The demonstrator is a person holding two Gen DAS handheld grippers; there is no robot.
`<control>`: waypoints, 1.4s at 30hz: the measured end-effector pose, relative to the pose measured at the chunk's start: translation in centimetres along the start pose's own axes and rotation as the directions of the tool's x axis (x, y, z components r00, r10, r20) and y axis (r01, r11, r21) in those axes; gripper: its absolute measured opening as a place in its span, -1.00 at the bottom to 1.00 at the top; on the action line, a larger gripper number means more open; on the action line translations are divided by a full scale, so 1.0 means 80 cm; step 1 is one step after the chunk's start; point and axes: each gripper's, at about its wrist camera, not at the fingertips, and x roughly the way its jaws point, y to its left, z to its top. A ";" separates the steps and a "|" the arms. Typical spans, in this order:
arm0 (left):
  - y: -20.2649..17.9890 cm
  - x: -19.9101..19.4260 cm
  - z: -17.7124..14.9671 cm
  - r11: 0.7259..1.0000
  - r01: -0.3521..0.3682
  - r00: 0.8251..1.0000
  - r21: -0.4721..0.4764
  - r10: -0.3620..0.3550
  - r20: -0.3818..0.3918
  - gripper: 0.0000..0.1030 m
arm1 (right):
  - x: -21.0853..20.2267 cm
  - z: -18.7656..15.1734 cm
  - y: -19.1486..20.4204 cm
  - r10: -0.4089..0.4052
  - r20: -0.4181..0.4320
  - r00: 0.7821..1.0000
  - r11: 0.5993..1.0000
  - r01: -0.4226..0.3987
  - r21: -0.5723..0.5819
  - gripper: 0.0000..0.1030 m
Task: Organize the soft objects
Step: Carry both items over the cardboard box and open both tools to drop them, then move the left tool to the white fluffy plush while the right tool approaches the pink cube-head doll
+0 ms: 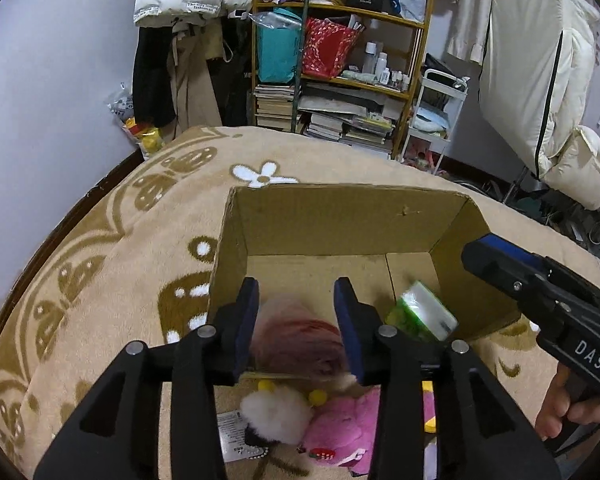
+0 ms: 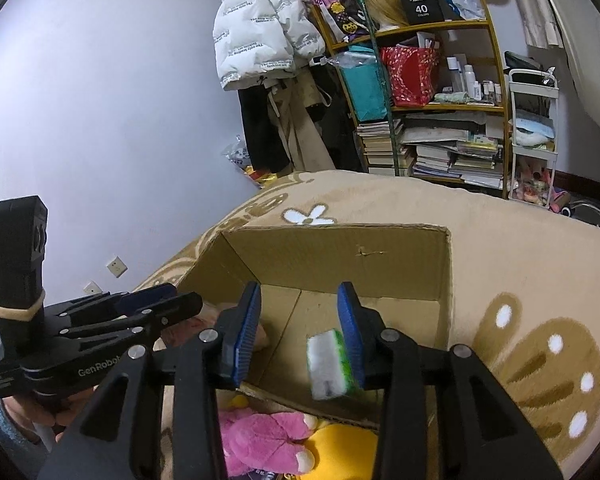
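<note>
An open cardboard box [image 1: 340, 216] stands on a beige patterned rug; it also shows in the right wrist view [image 2: 332, 252]. My left gripper [image 1: 296, 316] is open over the box's near edge, above a pinkish furry toy [image 1: 300, 340] inside. My right gripper [image 2: 298, 328] is open over the box; a blurred green and white sponge [image 2: 328, 364] is beside its right finger, seemingly falling. The sponge shows in the left wrist view [image 1: 420, 312] too. A pink plush [image 1: 336, 432], a white fluffy toy [image 1: 276, 408] and a yellow plush [image 2: 340, 452] lie on the rug before the box.
The right gripper's body [image 1: 548, 300] is at the box's right side. The left gripper's body [image 2: 80, 340] is at its left. A cluttered shelf [image 1: 340, 60], hanging coats [image 1: 180, 40] and a white cart [image 1: 436, 120] stand by the far wall.
</note>
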 end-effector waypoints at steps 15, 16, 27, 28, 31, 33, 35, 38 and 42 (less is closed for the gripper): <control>0.003 -0.048 -0.011 0.998 -0.055 0.998 0.019 0.054 0.015 0.70 | -0.062 -0.008 0.024 -0.060 0.054 0.997 0.998 0.060 -0.005 0.76; 0.004 -0.054 -0.012 0.998 -0.057 0.998 0.014 0.057 0.016 0.75 | -0.067 -0.010 0.025 -0.065 0.053 0.996 0.998 0.065 0.000 0.77; 0.019 -0.094 -0.035 0.998 -0.058 0.998 -0.008 0.058 -0.028 0.86 | -0.108 -0.037 0.032 -0.113 0.020 0.993 0.993 0.112 0.047 0.96; 0.019 -0.096 -0.038 0.998 -0.059 0.998 -0.001 0.059 -0.038 0.86 | -0.110 -0.040 0.032 -0.114 0.016 0.993 0.992 0.113 0.053 0.96; 0.017 -0.102 -0.046 0.997 -0.069 0.996 0.017 0.070 -0.055 0.86 | -0.112 -0.051 0.030 -0.122 -0.015 0.992 0.990 0.123 0.074 0.96; 0.015 -0.105 -0.050 0.997 -0.073 0.995 0.024 0.074 -0.066 0.86 | -0.113 -0.059 0.029 -0.124 -0.035 0.992 0.988 0.127 0.086 0.96; 0.015 -0.106 -0.054 0.997 -0.077 0.994 0.027 0.079 -0.077 0.86 | -0.115 -0.064 0.026 -0.131 -0.049 0.990 0.985 0.135 0.102 0.96; 0.015 -0.102 -0.060 0.996 -0.079 0.992 0.030 0.082 -0.096 0.86 | -0.114 -0.074 0.019 -0.136 -0.084 0.987 0.978 0.147 0.146 0.96; 0.017 -0.089 -0.065 0.996 -0.088 0.988 0.035 0.091 -0.123 0.86 | -0.108 -0.084 0.003 -0.158 -0.135 0.978 0.965 0.182 0.190 0.96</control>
